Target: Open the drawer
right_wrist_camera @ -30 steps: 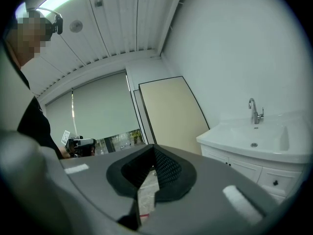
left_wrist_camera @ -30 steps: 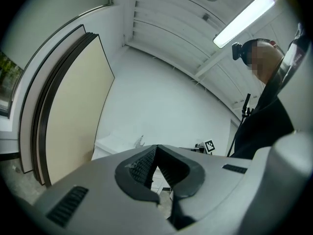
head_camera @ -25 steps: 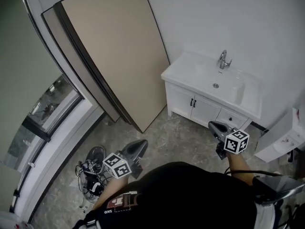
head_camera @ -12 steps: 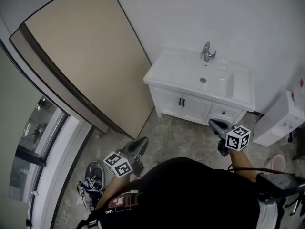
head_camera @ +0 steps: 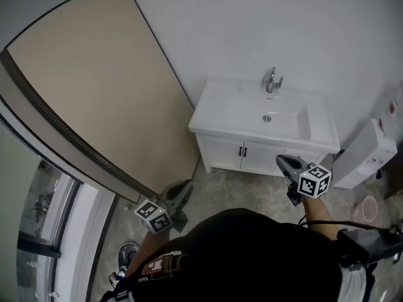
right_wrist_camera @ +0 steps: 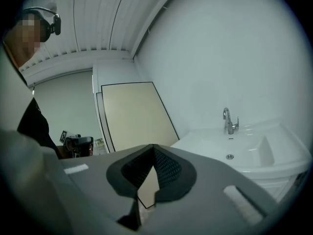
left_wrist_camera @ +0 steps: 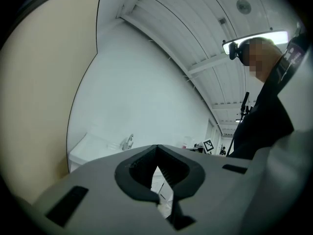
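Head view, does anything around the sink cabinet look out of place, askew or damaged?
Nothing looks damaged or spilled. The large beige boards propped against the wall left of the sink cabinet look stored there rather than fitted, and what looks like a shoe lies loose on the floor near them.

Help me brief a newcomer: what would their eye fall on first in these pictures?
A white sink cabinet with a tap stands against the far wall. A big beige board leans on the wall to its left. The left gripper and right gripper hover shut and empty in front.
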`<state>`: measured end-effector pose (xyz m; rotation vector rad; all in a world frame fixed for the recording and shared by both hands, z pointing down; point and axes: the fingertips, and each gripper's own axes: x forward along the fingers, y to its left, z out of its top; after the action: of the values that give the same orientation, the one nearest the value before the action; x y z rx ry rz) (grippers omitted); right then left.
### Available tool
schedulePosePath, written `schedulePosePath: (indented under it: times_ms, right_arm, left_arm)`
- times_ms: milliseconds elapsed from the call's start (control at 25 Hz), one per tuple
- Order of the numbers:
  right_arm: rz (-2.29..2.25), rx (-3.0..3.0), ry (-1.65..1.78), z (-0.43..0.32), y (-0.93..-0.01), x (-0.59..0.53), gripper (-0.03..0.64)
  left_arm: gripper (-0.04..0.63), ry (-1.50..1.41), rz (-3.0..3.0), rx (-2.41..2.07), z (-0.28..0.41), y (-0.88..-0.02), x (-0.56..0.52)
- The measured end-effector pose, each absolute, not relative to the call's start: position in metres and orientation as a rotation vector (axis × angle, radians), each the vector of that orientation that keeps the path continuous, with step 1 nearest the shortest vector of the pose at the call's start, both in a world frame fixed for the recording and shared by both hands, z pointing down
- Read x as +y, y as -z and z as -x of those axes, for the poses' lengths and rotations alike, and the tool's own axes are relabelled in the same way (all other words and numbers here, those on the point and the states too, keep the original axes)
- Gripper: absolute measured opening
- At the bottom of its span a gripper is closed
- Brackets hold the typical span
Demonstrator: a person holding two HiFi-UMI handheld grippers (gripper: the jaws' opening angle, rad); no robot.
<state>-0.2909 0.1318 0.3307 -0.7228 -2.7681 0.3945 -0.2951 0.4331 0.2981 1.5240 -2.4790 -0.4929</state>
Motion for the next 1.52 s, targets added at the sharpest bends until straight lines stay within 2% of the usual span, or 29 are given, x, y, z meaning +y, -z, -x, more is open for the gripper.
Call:
schedulePosePath:
  times_ms: [320, 640, 1160, 1520]
  right_arm:
    - [0.673, -2.761, -0.360, 0.348, -0.338, 0.188, -0.002]
    - [0.653, -2.728, -0.381, 0.394, -0.358, 0.176, -0.002]
    - [0.780, -2.692, -0.400, 0.532, -0.361, 0.061, -0.002]
    - [0.790, -2.691, -0.438, 0.592, -0.369, -0.030, -0.002]
  left_arm:
    - [0.000, 0.520, -1.549, -2.444, 0.366, -0.313, 0.492]
    - [0.000, 0.548, -1.527, -2.409, 0.413, -0.334, 0.481]
    - [0.000, 0.478, -1.452, -2.466, 0.522, -0.319, 0.352]
    - [0.000, 0.471, -1.455, -2.447, 0.580, -0.321, 0.254]
